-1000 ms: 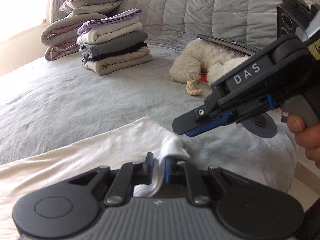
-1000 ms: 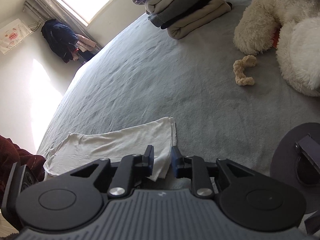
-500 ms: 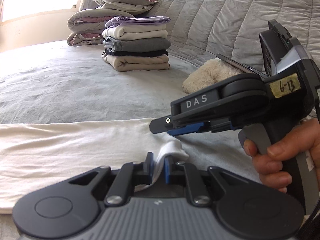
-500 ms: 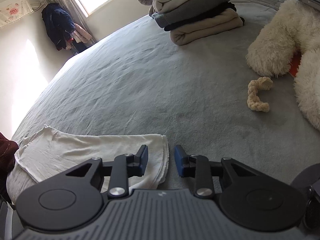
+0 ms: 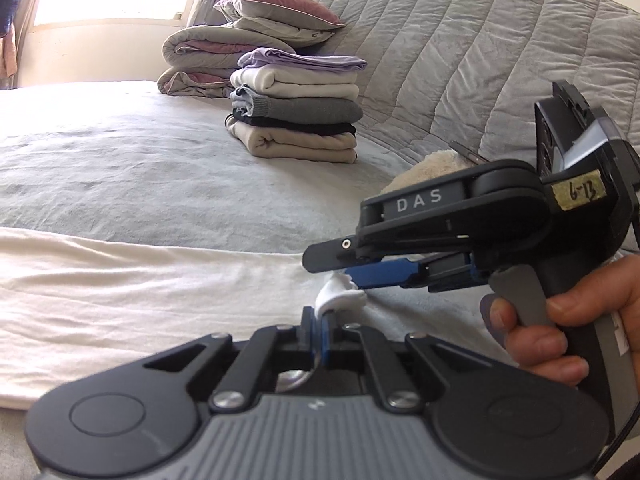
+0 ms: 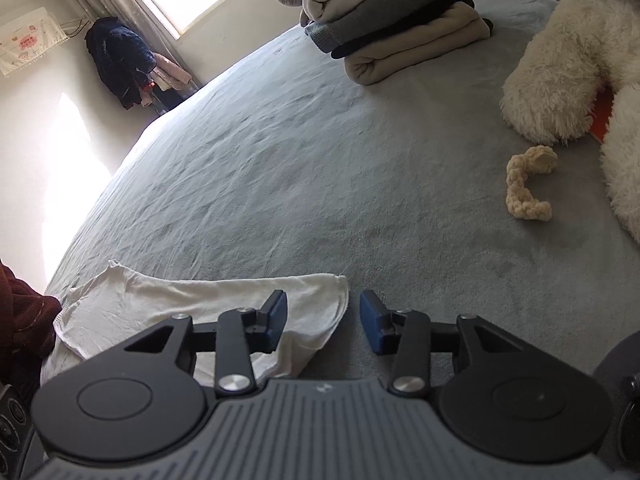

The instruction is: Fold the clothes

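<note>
A cream-white garment (image 5: 120,284) lies flat across the near part of the grey bed. My left gripper (image 5: 316,320) is shut on a bunched corner of that garment, which sticks up between its fingers. My right gripper (image 5: 344,264), held by a hand (image 5: 560,336), hovers just above and to the right of the pinched corner. In the right wrist view the right gripper (image 6: 322,316) is open, its left finger over the white garment (image 6: 180,304) near its right edge and its right finger over bare bedding.
A stack of folded clothes (image 5: 296,112) stands far back, with folded quilts and a pillow (image 5: 240,48) behind it. A white plush toy (image 6: 568,64) and a small cream knotted toy (image 6: 524,188) lie at the right. Dark clothes (image 6: 120,60) hang by the window.
The right gripper's fingers have spread from nearly shut to wide open, and it has come down closer to the corner held by the left gripper. The left gripper kept its hold.
</note>
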The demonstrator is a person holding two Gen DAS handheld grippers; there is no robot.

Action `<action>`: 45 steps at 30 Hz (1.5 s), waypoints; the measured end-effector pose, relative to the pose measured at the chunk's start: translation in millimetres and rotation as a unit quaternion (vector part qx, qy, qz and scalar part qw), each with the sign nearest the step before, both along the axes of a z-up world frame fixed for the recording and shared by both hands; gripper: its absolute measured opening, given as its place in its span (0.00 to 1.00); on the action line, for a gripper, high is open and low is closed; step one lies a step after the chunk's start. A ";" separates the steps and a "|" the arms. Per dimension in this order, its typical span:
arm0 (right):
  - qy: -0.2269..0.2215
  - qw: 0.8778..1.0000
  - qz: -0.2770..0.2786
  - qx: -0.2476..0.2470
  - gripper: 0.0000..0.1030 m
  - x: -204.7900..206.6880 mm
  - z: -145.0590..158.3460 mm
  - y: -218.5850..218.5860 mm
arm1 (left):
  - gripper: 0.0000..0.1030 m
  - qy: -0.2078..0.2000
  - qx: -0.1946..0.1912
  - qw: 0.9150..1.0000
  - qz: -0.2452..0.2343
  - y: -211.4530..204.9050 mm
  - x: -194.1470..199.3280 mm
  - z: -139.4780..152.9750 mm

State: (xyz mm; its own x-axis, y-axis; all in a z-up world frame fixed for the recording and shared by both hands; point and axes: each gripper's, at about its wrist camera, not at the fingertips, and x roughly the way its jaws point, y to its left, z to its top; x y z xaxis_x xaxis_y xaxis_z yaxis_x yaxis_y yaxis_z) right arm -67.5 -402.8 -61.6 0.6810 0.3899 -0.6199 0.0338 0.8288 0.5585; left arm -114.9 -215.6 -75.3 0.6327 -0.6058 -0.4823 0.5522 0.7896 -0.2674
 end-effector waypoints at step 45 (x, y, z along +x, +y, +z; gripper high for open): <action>-0.061 0.992 0.009 0.107 0.04 63.6 38.2 144.2 | 0.02 0.010 -0.153 0.970 0.190 158.3 16.0 34.2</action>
State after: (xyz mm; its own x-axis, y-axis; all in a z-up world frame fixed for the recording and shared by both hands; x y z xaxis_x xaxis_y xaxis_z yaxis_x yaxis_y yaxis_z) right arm -4.0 -258.6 -23.5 0.7376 0.5161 -0.4354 -0.0573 0.6904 0.7212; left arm -98.9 -57.3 -41.1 0.8305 -0.4476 -0.3316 0.2288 0.8168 -0.5296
